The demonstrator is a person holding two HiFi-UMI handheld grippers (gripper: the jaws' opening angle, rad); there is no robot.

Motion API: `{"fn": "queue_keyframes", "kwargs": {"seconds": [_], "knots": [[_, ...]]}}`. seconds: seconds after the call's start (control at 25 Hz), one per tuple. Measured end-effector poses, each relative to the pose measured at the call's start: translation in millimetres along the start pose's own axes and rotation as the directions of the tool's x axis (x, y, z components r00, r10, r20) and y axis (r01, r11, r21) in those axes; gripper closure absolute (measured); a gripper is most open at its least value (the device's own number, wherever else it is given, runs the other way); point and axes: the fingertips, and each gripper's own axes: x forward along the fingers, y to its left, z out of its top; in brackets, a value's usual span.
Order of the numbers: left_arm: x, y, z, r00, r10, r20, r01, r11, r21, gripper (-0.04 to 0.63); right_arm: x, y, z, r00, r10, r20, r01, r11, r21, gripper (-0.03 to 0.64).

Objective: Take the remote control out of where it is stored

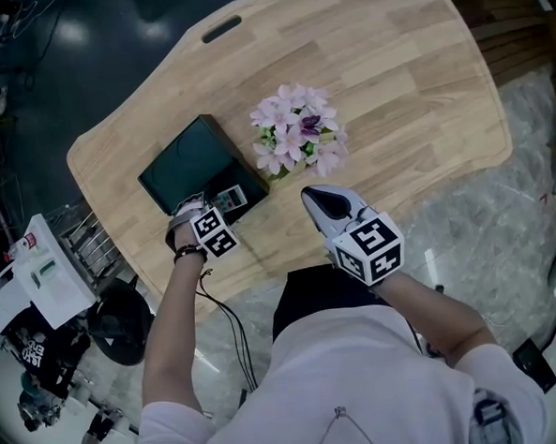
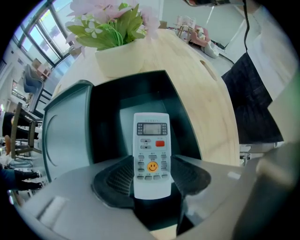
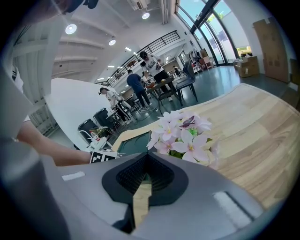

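Our left gripper (image 2: 152,180) is clamping one remote control (image 2: 151,140), jaws hiding its lower sides; our right gripper (image 3: 146,163) is hovering closed, empty.

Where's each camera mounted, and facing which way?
Head view: on the head, steeply down at table; left arm, right arm, left gripper, right gripper show.
Left gripper view: on it, along jaws shut on remote over open box; torso at right.
Right gripper view: along shut empty jaws toward flowers; left arm shows.
Shared: flowers, box in all three.
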Motion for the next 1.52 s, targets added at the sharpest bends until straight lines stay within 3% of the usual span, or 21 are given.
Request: {"fn": "queue_keyframes", "kwargs": {"seconds": [0.12, 0.28, 0.4, 0.48, 0.56, 0.6, 0.72, 0.88, 1.04, 1.16, 1.24, 1.32, 1.52], "knots": [[-22.9, 7.5, 3.0, 0.999, 0.039, 0.03, -0.038, 0.999, -0.033, 0.348, -5.1, 5.4, 7.0, 1.0, 0.007, 0.009, -0.007, 1.0, -0.017, 0.591], [-76.2, 15.0, 14.5, 0.981, 0.1, 0.164, -0.068, 0.979, -0.191, 0.347, -14.0, 19.3, 24.5, 0.999, 0.024, 0.029, -0.022, 0.998, -0.065, 0.591], [-131.9, 9.5, 20.8, 0.945, 0.172, 0.276, -0.085, 0.95, -0.3, 0.348, -29.1, 42.7, 44.2, 0.998, 0.039, 0.047, -0.033, 0.992, -0.122, 0.591], [-171.7, 14.6, 20.6, 0.905, 0.261, 0.337, -0.121, 0.916, -0.383, 0.348, -32.8, 60.1, 70.4, 0.994, 0.072, 0.081, -0.056, 0.98, -0.192, 0.591], [-214.4, 18.3, 18.5, 0.842, 0.36, 0.401, -0.143, 0.867, -0.477, 0.348, -35.5, 80.8, 96.6, 0.987, 0.112, 0.116, -0.079, 0.963, -0.259, 0.591], [-237.5, 16.8, 17.4, 0.8, 0.41, 0.439, -0.146, 0.841, -0.52, 0.348, -38.0, 93.1, 105.8, 0.983, 0.131, 0.127, -0.091, 0.955, -0.283, 0.591], [-309.3, 6.1, 14.5, 0.627, 0.57, 0.532, -0.146, 0.756, -0.638, 0.349, -44.6, 129.3, 121.6, 0.972, 0.188, 0.139, -0.131, 0.93, -0.345, 0.591], [-393.2, -18.0, 3.7, 0.383, 0.734, 0.561, -0.098, 0.636, -0.766, 0.348, -53.0, 171.9, 134.7, 0.957, 0.254, 0.141, -0.178, 0.897, -0.404, 0.591], [-453.8, -35.7, -12.7, 0.189, 0.829, 0.527, -0.012, 0.539, -0.842, 0.349, -64.8, 210.4, 158.9, 0.933, 0.314, 0.173, -0.206, 0.865, -0.458, 0.591], [-480.6, -46.8, -24.5, 0.071, 0.866, 0.495, 0.026, 0.494, -0.869, 0.349, -71.4, 234.8, 172.3, 0.916, 0.349, 0.196, -0.216, 0.842, -0.494, 0.591], [-491.7, -54.1, -30.4, 0.004, 0.876, 0.482, 0.06, 0.481, -0.875, 0.349, -74.7, 247.0, 175.7, 0.908, 0.367, 0.203, -0.218, 0.827, -0.518, 0.591], [-498.5, -57.8, -34.3, -0.031, 0.883, 0.468, 0.095, 0.469, -0.878, 0.349, -77.0, 254.6, 176.4, 0.903, 0.377, 0.206, -0.216, 0.813, -0.541, 0.591], [-491.9, -59.6, -38.6, -0.027, 0.898, 0.439, 0.135, 0.438, -0.889, 0.349, -80.0, 256.7, 171.4, 0.906, 0.368, 0.211, -0.199, 0.808, -0.555, 0.591]]}}
